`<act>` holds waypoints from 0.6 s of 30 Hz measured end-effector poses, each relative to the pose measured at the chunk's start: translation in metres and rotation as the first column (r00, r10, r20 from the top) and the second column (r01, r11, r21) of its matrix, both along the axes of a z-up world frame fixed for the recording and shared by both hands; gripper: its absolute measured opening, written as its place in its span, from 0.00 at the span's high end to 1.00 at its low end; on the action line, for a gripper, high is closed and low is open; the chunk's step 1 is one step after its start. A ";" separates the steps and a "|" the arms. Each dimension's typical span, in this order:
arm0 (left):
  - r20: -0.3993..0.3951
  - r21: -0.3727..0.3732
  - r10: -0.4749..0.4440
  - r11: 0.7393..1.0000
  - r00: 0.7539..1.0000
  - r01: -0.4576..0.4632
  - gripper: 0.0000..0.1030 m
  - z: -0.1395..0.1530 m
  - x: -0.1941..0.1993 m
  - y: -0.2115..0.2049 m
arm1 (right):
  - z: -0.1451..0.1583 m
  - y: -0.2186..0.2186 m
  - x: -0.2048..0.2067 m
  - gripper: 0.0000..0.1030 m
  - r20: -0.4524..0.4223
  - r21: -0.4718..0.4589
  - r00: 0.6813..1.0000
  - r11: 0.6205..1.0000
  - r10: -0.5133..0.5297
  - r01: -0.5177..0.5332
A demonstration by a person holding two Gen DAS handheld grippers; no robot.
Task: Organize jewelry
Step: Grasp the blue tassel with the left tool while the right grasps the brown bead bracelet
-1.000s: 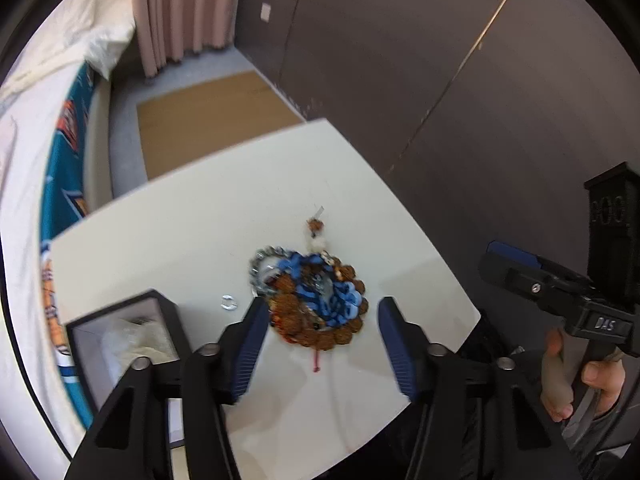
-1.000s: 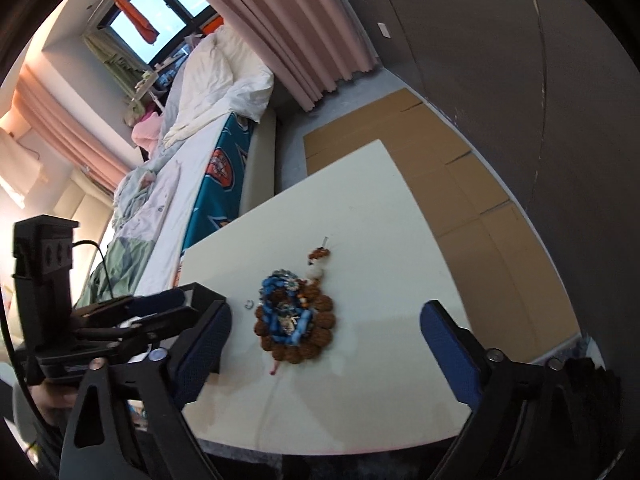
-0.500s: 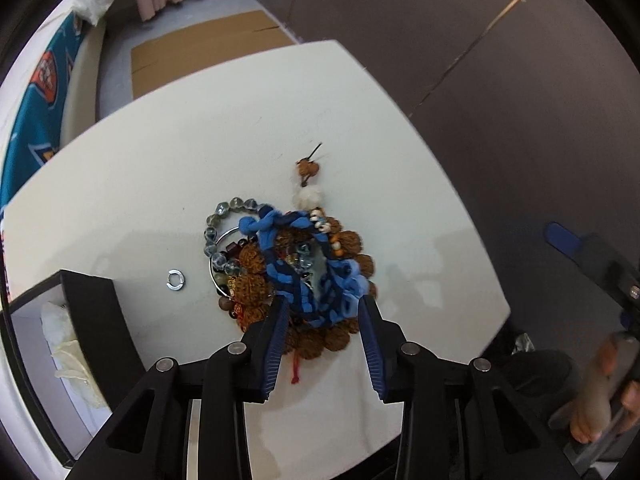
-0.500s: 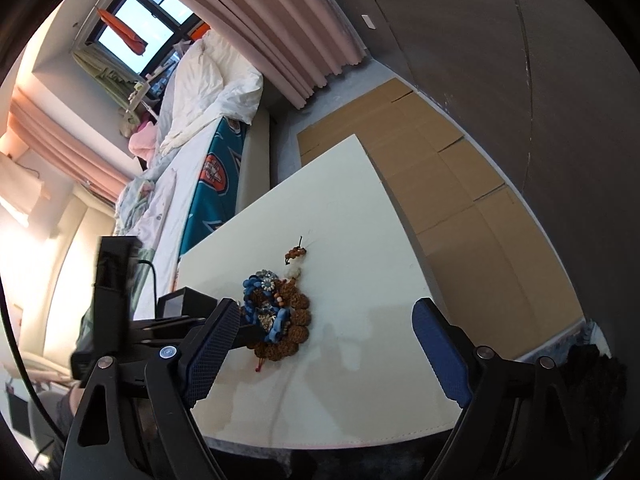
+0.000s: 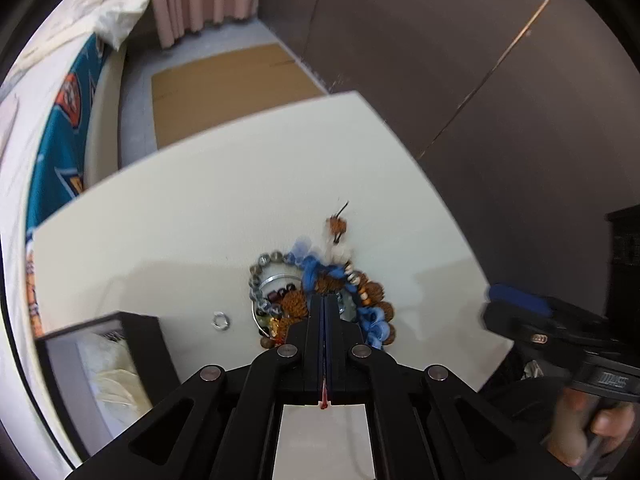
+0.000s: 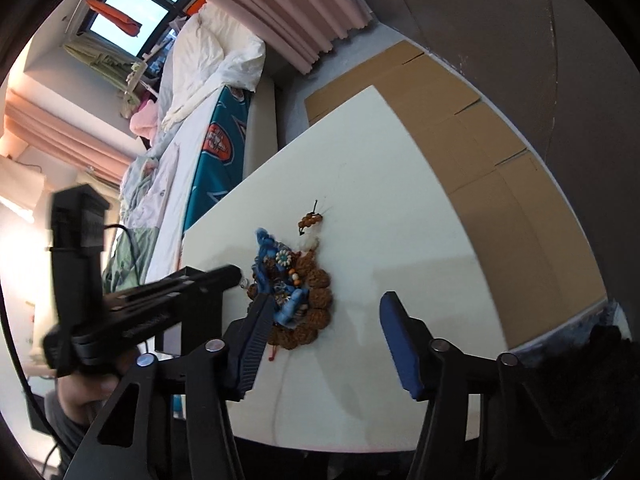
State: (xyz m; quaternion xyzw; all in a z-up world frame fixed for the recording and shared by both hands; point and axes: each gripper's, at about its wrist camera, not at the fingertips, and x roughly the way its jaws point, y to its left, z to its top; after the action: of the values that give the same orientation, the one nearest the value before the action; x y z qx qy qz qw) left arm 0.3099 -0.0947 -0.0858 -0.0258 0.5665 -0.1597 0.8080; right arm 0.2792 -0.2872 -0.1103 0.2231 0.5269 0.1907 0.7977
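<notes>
Behind everything runs the bed with its white duvet and teal sheet, pink curtains at the window, and flattened cardboard on the floor beside the dark wall. Nearer stands the cream table, and on it, at the left edge in the left view, a black box with pale padding inside.

Near the table's middle lies the jewelry pile: a ring of big brown beads, a blue cord bracelet tangled over it, a grey bead string curving round the left side. A small silver ring sits apart on the bare top, between pile and box.

Half a second ago the left gripper had its jaws narrowed either side of the pile; now they are pressed flat together over its near edge, with a red thread showing in the seam lower down. Whether they have really caught a strand I cannot tell. The blue cord looks blurred and pulled up a little from where it lay.

The right gripper has come in closer than before, jaws spread wide and holding nothing. Its left finger now stands just at the brown beads, while its right finger hangs over bare table.
</notes>
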 end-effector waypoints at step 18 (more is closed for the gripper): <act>-0.087 -0.078 -0.003 0.997 0.996 -0.004 0.33 -0.018 -0.005 -0.007 | 0.008 0.012 0.006 0.48 0.002 0.028 1.000 0.999 -0.022 0.021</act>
State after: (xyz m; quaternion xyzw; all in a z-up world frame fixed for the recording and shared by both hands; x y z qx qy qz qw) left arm 0.3044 -0.1022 -0.1034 -0.0644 0.5943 -0.1802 0.7811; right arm 0.2856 -0.2754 -0.1027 0.2397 0.5208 0.1897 0.7971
